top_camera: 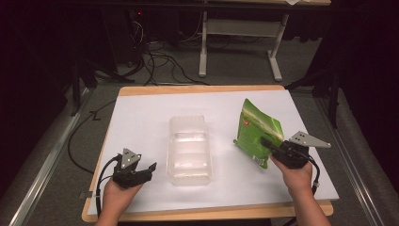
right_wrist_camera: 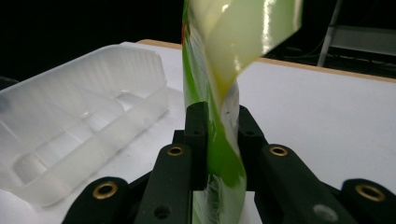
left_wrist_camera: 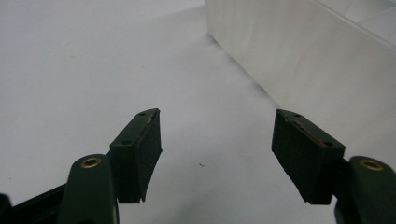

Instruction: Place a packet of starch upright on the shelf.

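The right tongs point(right_wrist_camera: 218, 140) are clamped on a green pouch point(right_wrist_camera: 219, 84), their matte black jaws pressed flat against both faces of it. The pouch is glossy, thin film, bright green with a pale yellowish inside, and it twists upward from the jaws to the top of the right gripper view. In the high view the pouch point(top_camera: 258, 134) stands tilted at centre right, off the desk, with a small red patch near its upper left edge, held by the right tongs point(top_camera: 269, 145).

The left tongs point(left_wrist_camera: 217, 154) gape wide with nothing between the jaws, over bare white desk point(left_wrist_camera: 93, 70). In the high view they point(top_camera: 149, 168) sit at lower left, just beside a tray point(top_camera: 189, 149).

The tray is clear, frosted plastic, rectangular with rounded corners and ribbed compartments, lying mid-frame on the smooth white desk point(top_camera: 141, 113) with its wooden edge.
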